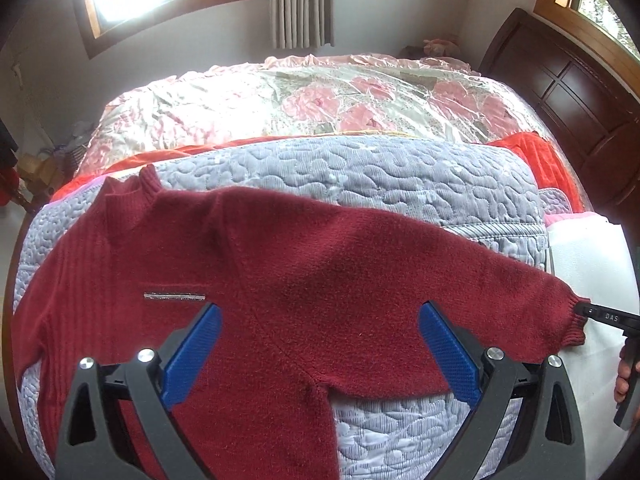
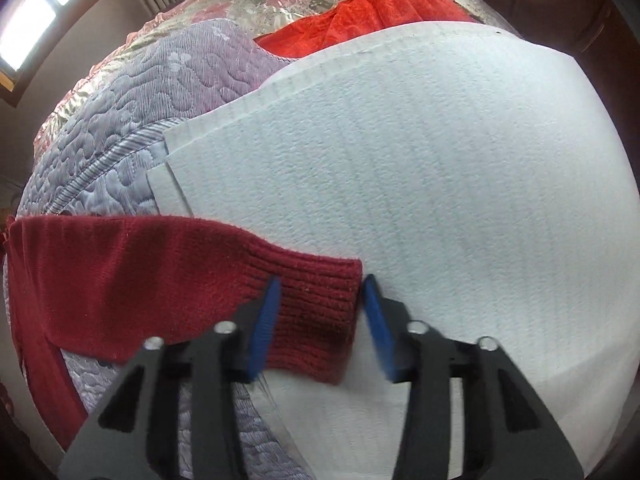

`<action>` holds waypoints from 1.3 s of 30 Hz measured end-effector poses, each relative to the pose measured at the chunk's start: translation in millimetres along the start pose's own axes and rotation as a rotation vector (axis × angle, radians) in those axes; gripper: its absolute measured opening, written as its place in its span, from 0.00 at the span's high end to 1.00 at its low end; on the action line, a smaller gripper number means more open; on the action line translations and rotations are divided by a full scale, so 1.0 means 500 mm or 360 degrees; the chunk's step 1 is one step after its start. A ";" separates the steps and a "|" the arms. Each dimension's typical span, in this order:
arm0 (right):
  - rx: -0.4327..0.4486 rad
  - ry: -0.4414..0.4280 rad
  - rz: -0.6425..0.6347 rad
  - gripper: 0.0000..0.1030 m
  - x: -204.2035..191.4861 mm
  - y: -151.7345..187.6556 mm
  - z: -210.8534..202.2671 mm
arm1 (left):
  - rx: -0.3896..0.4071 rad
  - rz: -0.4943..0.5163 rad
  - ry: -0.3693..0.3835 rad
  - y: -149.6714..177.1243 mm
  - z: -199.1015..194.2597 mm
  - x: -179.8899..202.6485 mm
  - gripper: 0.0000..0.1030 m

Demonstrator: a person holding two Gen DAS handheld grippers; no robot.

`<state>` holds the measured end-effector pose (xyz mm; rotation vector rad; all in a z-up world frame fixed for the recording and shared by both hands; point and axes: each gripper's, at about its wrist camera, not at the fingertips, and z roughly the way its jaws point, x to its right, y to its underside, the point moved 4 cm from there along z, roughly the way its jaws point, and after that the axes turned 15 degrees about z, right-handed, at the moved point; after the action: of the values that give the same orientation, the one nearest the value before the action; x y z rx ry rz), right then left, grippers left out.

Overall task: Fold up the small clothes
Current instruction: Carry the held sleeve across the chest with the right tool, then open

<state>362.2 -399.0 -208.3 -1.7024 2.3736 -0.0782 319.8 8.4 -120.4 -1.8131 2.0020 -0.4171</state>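
A dark red knit sweater (image 1: 280, 264) lies spread flat on a grey quilted blanket (image 1: 360, 172), collar at the far left and one sleeve stretched out to the right. My left gripper (image 1: 320, 344) hovers open and wide over the sweater near the armpit, with nothing between its blue pads (image 1: 192, 356). In the right wrist view the ribbed sleeve cuff (image 2: 316, 308) rests on a white foam sheet (image 2: 440, 160). My right gripper (image 2: 322, 320) straddles that cuff, its blue fingers (image 2: 266, 328) partly closed on either side without squeezing it. The right gripper (image 1: 600, 316) also shows at the cuff's end.
Behind the quilt, a pink floral satin cover (image 1: 320, 96) spans the bed. An orange-red cloth (image 2: 380, 4) lies at the back right. A dark wooden headboard (image 1: 560, 88) stands on the right. A hand (image 1: 624, 376) holds the right gripper's handle.
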 end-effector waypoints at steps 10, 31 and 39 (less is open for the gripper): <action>0.0105 -0.0161 -0.0201 0.92 -0.117 0.045 -0.078 | -0.0059 -0.0073 -0.0106 0.053 0.007 -0.124 0.04; -0.0181 -0.0783 -0.0841 0.92 -0.788 0.338 -0.134 | -0.0116 -0.0348 -0.0262 0.256 -0.057 -0.445 0.04; -0.0267 -0.0750 -0.0890 0.86 -0.929 0.406 -0.060 | -0.0160 -0.0442 -0.0254 0.309 -0.049 -0.498 0.04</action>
<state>309.0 102.0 -145.7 -2.1271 1.5662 0.3976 191.5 271.5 -148.9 -2.1249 1.6981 -0.2452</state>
